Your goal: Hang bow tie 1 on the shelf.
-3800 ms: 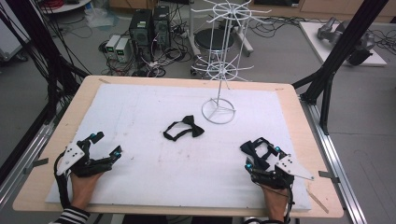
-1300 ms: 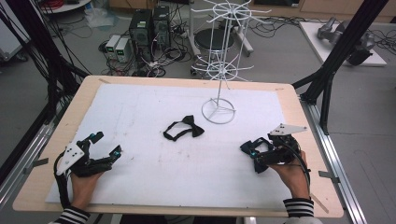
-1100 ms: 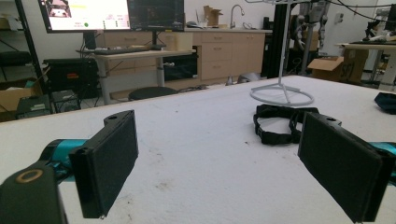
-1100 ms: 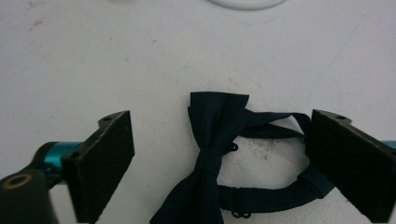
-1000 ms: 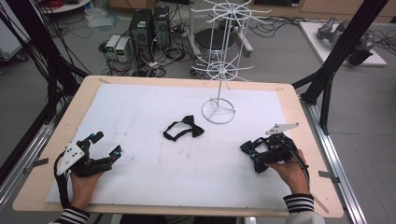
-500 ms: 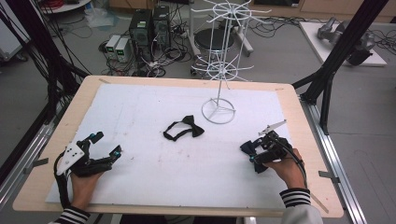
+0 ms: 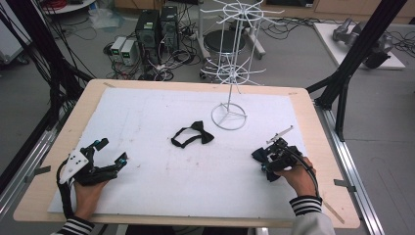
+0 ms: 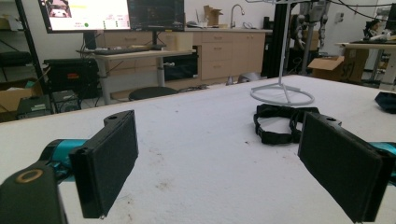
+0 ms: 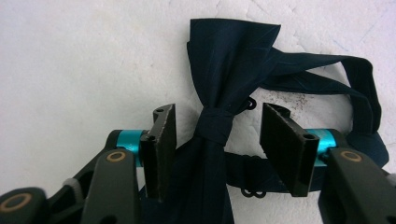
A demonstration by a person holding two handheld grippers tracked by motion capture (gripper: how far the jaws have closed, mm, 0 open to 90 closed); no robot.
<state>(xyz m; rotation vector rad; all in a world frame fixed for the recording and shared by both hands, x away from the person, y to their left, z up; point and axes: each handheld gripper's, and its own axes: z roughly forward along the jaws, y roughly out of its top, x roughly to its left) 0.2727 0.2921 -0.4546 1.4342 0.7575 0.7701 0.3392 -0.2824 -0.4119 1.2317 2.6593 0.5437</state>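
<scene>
Near the table's [image 7: 324,122] right edge, the right gripper's [image 7: 263,161] jaws, just closing, straddle a navy bow tie's [image 9: 233,51] knot without touching it, while the left gripper [image 7: 112,150] rests wide open on bare white board.

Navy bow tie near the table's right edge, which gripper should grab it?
Right. The right gripper straddles the navy bow tie at its knot, jaws just closing, pads not touching. The left gripper sits open, far off.
</scene>
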